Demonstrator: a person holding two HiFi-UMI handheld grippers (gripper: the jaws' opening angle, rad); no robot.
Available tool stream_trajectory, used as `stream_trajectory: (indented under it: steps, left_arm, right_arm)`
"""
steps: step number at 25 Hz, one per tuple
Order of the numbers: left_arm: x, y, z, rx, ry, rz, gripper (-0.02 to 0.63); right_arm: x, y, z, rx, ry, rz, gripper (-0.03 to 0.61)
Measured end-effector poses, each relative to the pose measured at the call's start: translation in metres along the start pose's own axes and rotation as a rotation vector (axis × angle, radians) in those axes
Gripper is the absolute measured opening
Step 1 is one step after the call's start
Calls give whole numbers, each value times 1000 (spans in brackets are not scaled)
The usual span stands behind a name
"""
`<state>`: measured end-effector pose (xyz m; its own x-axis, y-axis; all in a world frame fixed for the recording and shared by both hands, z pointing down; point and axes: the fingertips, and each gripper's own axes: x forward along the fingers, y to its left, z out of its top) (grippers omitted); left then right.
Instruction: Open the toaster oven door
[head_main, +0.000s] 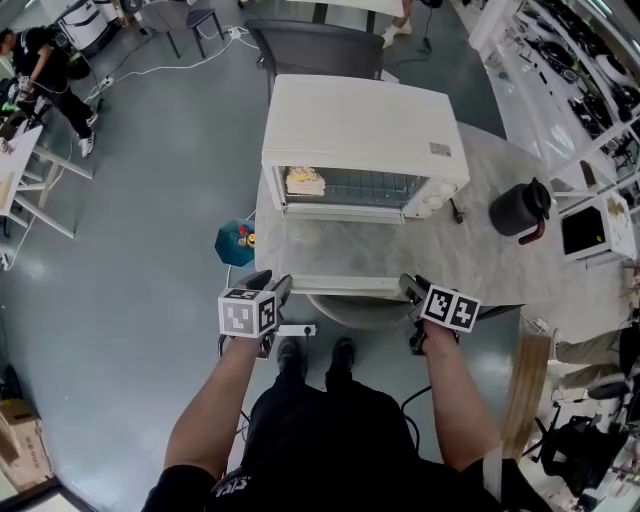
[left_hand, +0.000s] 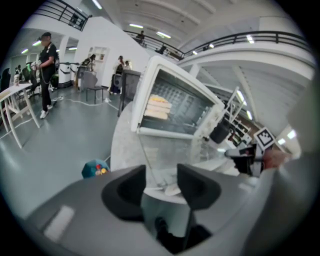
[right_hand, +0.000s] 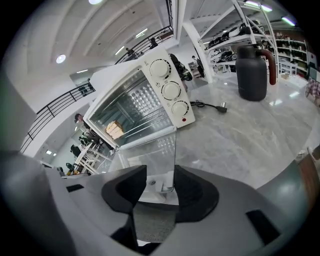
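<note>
The white toaster oven (head_main: 365, 130) stands on the marble table (head_main: 500, 270). Its glass door (head_main: 335, 250) hangs fully open, lying flat toward me, with the handle (head_main: 345, 287) at the table's near edge. A slice of bread (head_main: 305, 182) lies on the rack inside. My left gripper (head_main: 270, 292) is open just off the handle's left end. My right gripper (head_main: 412, 290) is open at its right end. In the left gripper view the left gripper (left_hand: 161, 187) frames the door (left_hand: 162, 160). In the right gripper view the right gripper (right_hand: 160, 192) frames the handle's end (right_hand: 161, 186).
A black kettle (head_main: 520, 208) stands at the table's right, and a cord plug (right_hand: 212, 106) lies beside the oven's knobs (right_hand: 171, 90). A blue object (head_main: 236, 241) lies on the floor at the left. A chair (head_main: 315, 48) is behind the oven. A person (head_main: 45, 70) stands far left.
</note>
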<state>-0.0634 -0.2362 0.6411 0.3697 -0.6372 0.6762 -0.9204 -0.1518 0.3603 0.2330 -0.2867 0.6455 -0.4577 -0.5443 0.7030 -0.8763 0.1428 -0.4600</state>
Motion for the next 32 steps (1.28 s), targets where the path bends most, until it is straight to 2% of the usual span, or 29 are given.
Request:
stream_trajectory:
  steps: [13, 23, 32]
  left_arm:
    - [14, 6, -25, -6, 56, 37, 198]
    - [28, 11, -42, -1, 107, 50, 192]
    - [30, 13, -44, -15, 103, 38, 193]
  right_arm:
    - [11, -10, -22, -24, 63, 8, 164]
    - [23, -20, -37, -75, 107, -26, 164]
    - [25, -22, -43, -76, 110, -32, 156]
